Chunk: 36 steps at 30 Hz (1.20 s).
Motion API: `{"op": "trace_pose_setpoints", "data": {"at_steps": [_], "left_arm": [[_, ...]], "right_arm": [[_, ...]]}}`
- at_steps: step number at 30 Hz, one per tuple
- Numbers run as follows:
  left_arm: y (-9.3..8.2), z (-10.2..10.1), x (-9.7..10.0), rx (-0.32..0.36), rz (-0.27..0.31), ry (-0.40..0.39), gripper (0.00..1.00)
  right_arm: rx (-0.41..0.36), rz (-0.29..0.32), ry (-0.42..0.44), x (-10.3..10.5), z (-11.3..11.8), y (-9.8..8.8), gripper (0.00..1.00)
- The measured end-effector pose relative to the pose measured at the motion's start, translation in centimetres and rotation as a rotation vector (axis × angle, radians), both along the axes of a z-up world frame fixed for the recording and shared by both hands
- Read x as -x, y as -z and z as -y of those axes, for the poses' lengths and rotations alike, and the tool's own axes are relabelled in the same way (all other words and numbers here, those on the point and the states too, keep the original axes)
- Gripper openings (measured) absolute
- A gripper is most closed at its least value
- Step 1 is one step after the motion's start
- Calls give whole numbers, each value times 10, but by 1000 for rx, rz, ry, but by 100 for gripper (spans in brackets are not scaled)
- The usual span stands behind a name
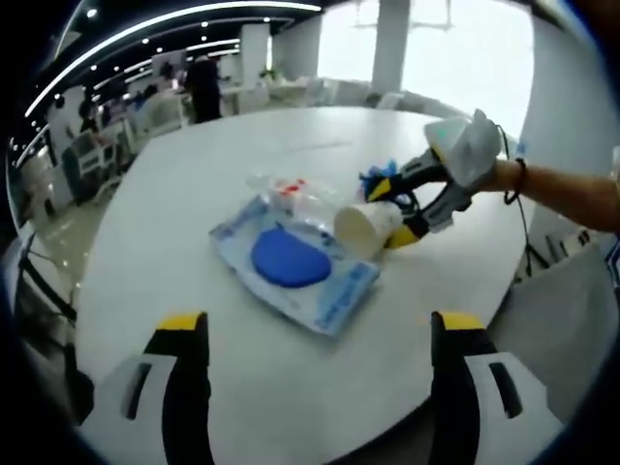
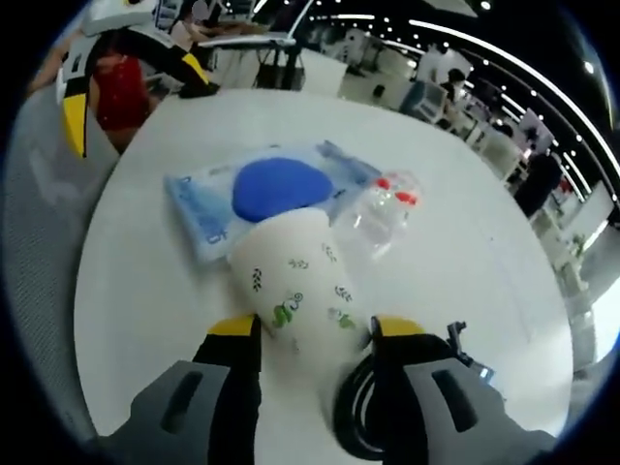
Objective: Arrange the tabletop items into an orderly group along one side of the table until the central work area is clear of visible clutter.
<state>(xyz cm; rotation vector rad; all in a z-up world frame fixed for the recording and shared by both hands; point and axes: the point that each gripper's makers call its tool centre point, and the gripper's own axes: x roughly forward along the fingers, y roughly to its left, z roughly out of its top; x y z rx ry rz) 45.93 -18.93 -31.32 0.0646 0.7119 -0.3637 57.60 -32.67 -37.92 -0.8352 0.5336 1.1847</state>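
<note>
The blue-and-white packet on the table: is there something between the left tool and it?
Nothing visible. In the left gripper view, bare white table lies between the open left tool and the packet. The paper cup, held by the right tool, lies at the packet's far side, not in the path.

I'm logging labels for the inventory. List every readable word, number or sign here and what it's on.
None can be read.
Cup, held in the right gripper: green leaf-like marks, no letters I can make out.
Blue packet: print too blurred to read.
Clear bag: red spots, no legible text.
</note>
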Motion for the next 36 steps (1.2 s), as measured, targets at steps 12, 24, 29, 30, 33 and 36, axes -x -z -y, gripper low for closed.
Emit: {"op": "trace_pose_setpoints", "data": {"at_steps": [12, 24, 29, 30, 33, 36], "left_arm": [[-7, 6, 2, 82, 16, -5, 91], [-9, 11, 3, 117, 12, 8, 90], [-14, 13, 2, 161, 24, -4, 90], [-14, 13, 1, 169, 26, -5, 90], [-15, 15, 1, 187, 27, -7, 90], [-22, 19, -1, 237, 48, -7, 89]], "right_arm": [[-20, -11, 28, 8, 4, -6, 41], [-127, 2, 102, 10, 2, -27, 37], [-174, 0, 123, 14, 0, -37, 37], [-188, 1, 129, 15, -1, -40, 37], [-221, -8, 141, 18, -2, -46, 37], [-255, -20, 154, 22, -3, -53, 36]]}}
